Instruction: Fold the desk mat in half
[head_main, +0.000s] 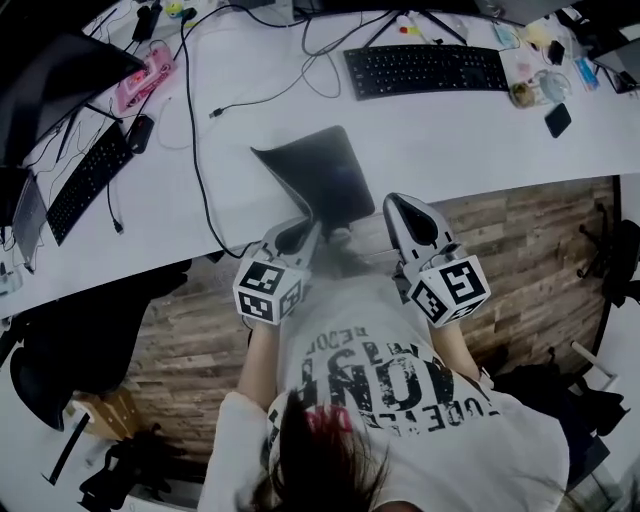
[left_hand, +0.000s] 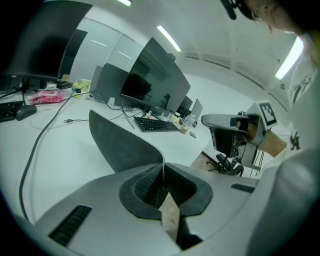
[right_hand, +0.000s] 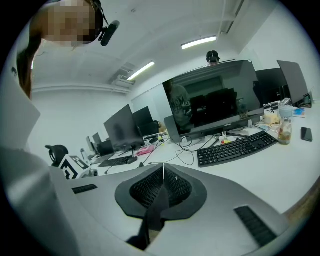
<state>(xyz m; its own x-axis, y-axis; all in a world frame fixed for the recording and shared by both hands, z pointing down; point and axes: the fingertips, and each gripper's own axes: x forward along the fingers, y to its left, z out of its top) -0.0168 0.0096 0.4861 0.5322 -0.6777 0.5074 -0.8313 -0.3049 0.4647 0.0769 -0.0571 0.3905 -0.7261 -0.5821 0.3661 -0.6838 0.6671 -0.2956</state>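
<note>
Left tool (left_hand: 163, 171) clamped on mat (left_hand: 122, 142) edge, sheet rearing just ahead; right tool (right_hand: 163, 172) shut, empty, beside; best carry edge forward low and level so corners meet far edge squarely.

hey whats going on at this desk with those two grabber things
A person at the white desk has a gripper in each hand and is folding a dark mat. The left gripper is shut on the mat's near edge and holds it raised, with the rest curving down to the desk. The right gripper is off to the side, fingers together, and no mat shows in it. The fold is not yet done.
</note>
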